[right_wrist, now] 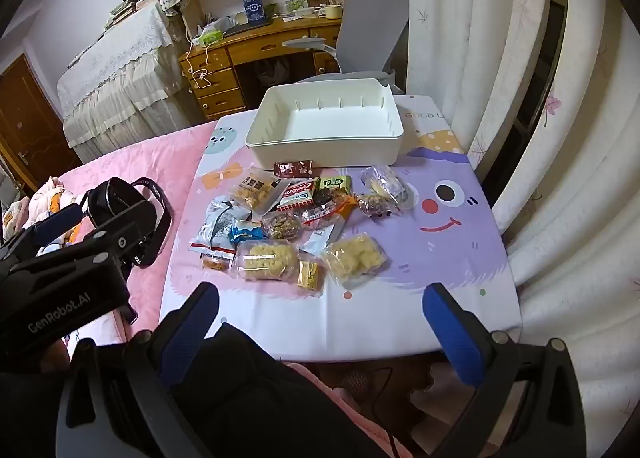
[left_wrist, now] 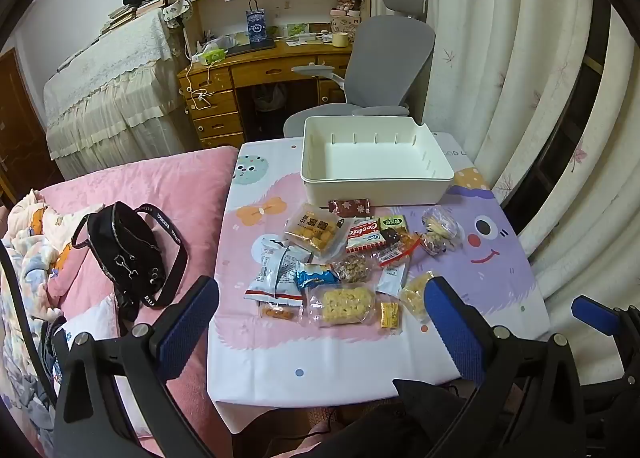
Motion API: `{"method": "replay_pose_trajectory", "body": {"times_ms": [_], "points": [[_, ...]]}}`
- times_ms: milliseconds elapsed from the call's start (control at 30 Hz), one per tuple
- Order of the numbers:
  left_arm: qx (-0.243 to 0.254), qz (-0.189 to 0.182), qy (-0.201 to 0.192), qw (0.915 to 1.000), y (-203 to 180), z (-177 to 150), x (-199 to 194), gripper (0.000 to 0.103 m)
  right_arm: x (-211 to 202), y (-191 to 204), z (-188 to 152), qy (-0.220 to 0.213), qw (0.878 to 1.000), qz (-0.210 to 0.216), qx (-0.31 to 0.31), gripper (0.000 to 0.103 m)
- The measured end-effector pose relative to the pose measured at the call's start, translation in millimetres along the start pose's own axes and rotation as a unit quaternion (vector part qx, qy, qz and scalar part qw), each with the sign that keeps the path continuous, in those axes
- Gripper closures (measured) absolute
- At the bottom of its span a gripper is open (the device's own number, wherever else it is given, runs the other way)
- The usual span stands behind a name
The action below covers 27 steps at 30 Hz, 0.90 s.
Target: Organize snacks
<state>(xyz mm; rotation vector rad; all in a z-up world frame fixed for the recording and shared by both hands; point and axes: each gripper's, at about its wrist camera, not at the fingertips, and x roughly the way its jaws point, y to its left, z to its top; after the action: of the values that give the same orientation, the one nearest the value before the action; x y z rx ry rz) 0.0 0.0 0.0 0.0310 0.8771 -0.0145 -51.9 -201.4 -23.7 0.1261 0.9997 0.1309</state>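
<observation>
Several wrapped snacks (left_wrist: 344, 258) (right_wrist: 292, 225) lie in a loose heap on a small table with a cartoon cloth (left_wrist: 500, 270) (right_wrist: 440, 258). Behind them stands an empty white bin (left_wrist: 376, 161) (right_wrist: 324, 129). Nearest me are a clear pack of yellow puffs (left_wrist: 346, 304) (right_wrist: 266, 260) and a small gold packet (left_wrist: 390, 314) (right_wrist: 308, 276). My left gripper (left_wrist: 322, 298) hangs open above the near side of the heap, nothing between its blue pads. My right gripper (right_wrist: 320, 304) is open too, over the table's front edge, short of the snacks.
A pink bed (left_wrist: 168, 185) with a black bag (left_wrist: 128, 254) lies left of the table. A grey office chair (left_wrist: 384, 57), a wooden desk (left_wrist: 260, 69) and bookshelves stand behind. Curtains (left_wrist: 520, 77) hang at the right. The left gripper's body (right_wrist: 68, 282) shows at the right view's left.
</observation>
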Motion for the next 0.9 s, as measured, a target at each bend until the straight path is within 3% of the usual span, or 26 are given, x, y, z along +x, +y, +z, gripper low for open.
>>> {"method": "replay_pose_trajectory", "body": {"times_ms": [900], "points": [[0.003,0.001,0.002,1.0000,0.4,0.0,-0.1,0.001,0.0,-0.5,-0.6,0.003,1.000,-0.001,0.000,0.001]]}}
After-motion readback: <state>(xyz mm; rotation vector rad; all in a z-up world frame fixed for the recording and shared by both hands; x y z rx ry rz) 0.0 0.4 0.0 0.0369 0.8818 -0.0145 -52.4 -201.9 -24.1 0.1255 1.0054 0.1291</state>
